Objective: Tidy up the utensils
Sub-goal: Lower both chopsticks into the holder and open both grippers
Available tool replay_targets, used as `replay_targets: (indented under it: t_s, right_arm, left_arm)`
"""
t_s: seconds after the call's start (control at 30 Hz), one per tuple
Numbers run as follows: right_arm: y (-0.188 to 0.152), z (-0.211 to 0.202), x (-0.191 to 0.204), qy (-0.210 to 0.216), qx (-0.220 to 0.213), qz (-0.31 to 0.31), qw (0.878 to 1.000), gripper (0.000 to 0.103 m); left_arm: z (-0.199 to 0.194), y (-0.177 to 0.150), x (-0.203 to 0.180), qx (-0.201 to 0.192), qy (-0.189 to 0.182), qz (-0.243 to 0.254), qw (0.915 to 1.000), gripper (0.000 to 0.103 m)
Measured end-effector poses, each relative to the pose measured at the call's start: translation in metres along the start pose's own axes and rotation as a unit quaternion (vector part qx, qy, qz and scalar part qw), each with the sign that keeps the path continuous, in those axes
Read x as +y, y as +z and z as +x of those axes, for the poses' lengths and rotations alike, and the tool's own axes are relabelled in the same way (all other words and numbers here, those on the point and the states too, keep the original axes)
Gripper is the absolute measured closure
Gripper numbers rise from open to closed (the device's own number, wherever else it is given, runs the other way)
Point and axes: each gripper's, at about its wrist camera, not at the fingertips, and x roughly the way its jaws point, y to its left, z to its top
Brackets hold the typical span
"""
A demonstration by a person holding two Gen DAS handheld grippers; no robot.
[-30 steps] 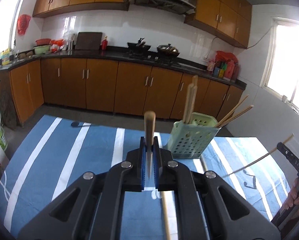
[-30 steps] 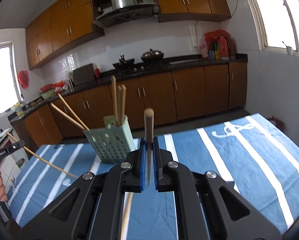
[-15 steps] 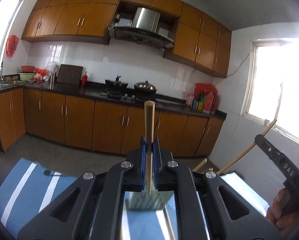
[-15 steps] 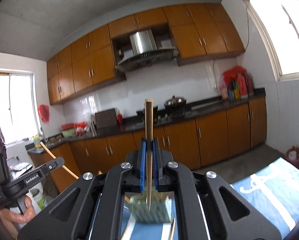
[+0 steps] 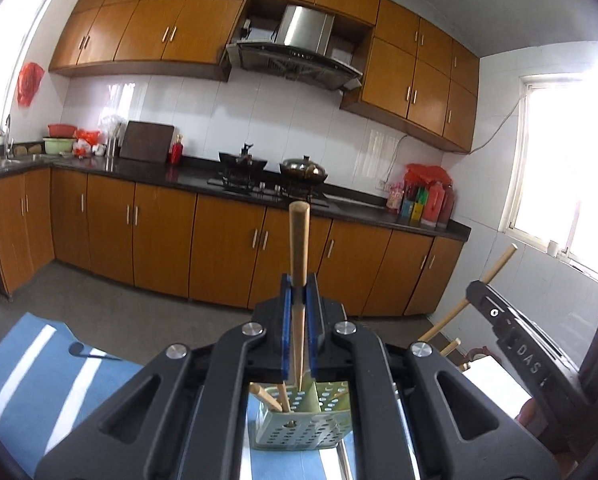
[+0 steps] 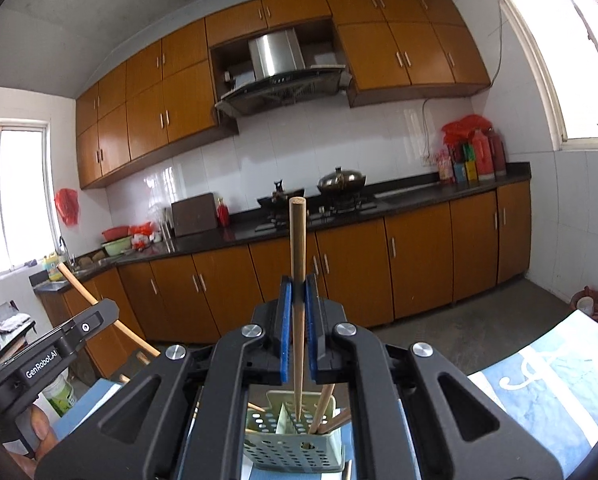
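Left gripper (image 5: 299,292) clamped on a chopstick (image 5: 299,248), tip aimed down over the green holder (image 5: 295,436); right gripper (image 6: 298,292) likewise pinching its own chopstick (image 6: 298,248), tip just above the holder (image 6: 293,446); holder stands on the blue striped cloth (image 5: 39,384) and already has several sticks in it; both tips crowd one small basket, so likely risks are sticks clashing, a tip catching the rim or divider and tipping the holder, or a stick pivoting in the pads and dropping outside.
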Motion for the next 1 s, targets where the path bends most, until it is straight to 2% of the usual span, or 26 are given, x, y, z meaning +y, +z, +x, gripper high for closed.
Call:
replay_targets:
  t_s: [0.27, 0.43, 0.63, 0.77, 0.9, 1.0]
  right_arm:
    - [-0.011, 0.008, -0.002, 0.005, 0.028, 0.009, 1.0, 0.095]
    - [-0.004, -0.001, -0.004, 0.002, 0.025, 0.012, 1.0, 0.087]
    - [0.005, -0.033, -0.009, -0.004, 0.009, 0.008, 1.0, 0.083]
    - [-0.003, -0.064, -0.022, -0.016, 0.012, 0.006, 1.0, 0.076]
    - [-0.043, -0.085, -0.041, -0.037, 0.065, 0.005, 0.997, 0.074]
    - [-0.088, -0.084, -0.051, -0.05, 0.14, 0.006, 0.989, 0.074]
  left_arm:
    - [0.02, -0.016, 0.004, 0.029, 0.001, 0.005, 0.9996, 0.095]
    - [0.019, -0.016, 0.007, 0.031, 0.003, -0.002, 0.9995, 0.095]
    - [-0.008, -0.008, 0.012, 0.012, 0.004, -0.008, 0.9999, 0.092]
    - [-0.044, -0.014, 0.023, 0.002, 0.007, -0.007, 0.9999, 0.084]
    - [-0.074, -0.044, 0.044, 0.027, 0.033, 0.005, 0.9991, 0.083]
    - [-0.08, -0.079, 0.066, 0.075, 0.056, 0.004, 0.9956, 0.083]
